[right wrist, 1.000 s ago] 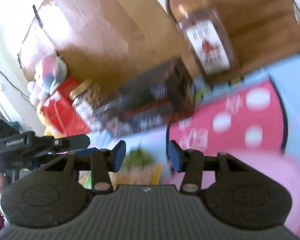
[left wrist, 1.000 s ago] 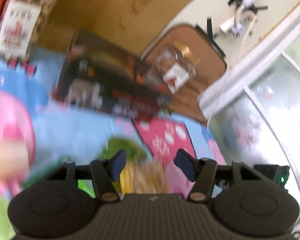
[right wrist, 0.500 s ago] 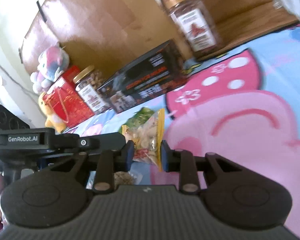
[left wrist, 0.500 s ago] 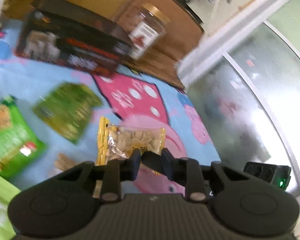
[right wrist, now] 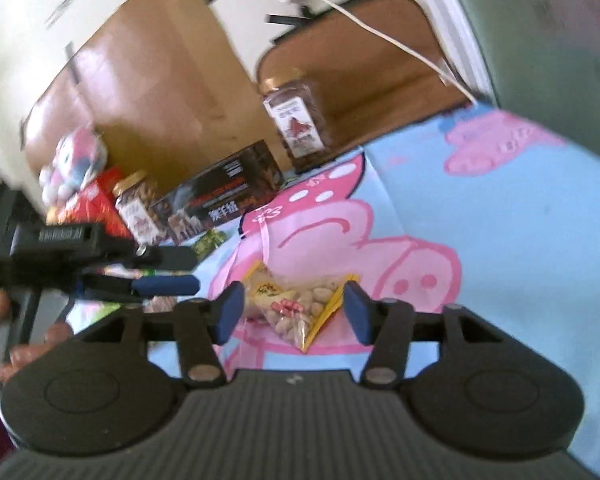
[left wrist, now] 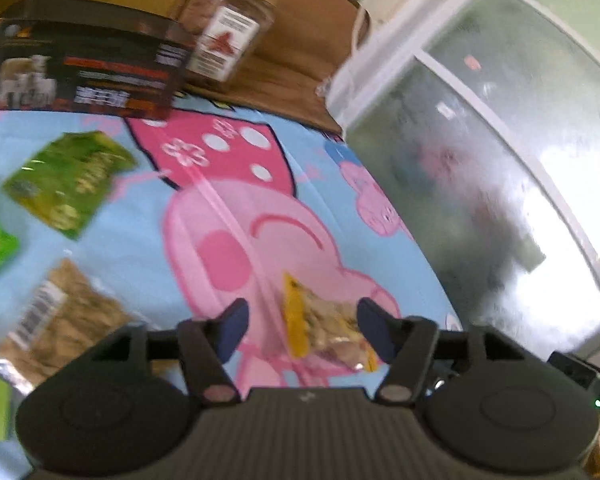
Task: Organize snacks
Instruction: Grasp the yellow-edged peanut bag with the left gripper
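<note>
- Snack bag [left wrist: 328,330], a clear packet of pale nuts with yellow edges, lies on the pink cartoon print of the blue sheet [left wrist: 148,272]. Half a second ago the left gripper's fingers were nearly together right at this packet; now they stand wide apart with the packet between them. Judgement: the packet has just been released at this spot.
- Left gripper [left wrist: 302,330]: open, holding nothing. Its right fingertip is just beside the packet's edge; contact cannot be told through the blur.
- Left of the packet in the left wrist view: a brown snack packet [left wrist: 60,320] and a green snack packet [left wrist: 70,182] lie flat on the sheet, well apart from the nut packet. A dark box [left wrist: 84,68] and a gold-lidded jar [left wrist: 230,36] stand at the far edge.
- Right gripper [right wrist: 293,314]: open, holding nothing. Half a second ago its fingers were narrower; they now bracket the same nut packet [right wrist: 296,304] from the opposite side.
- Meaning for the task: one packet appears placed; the other packets on the left appear unsorted. Judgement: the right gripper is positioned to take over or adjust the packet.
</note>
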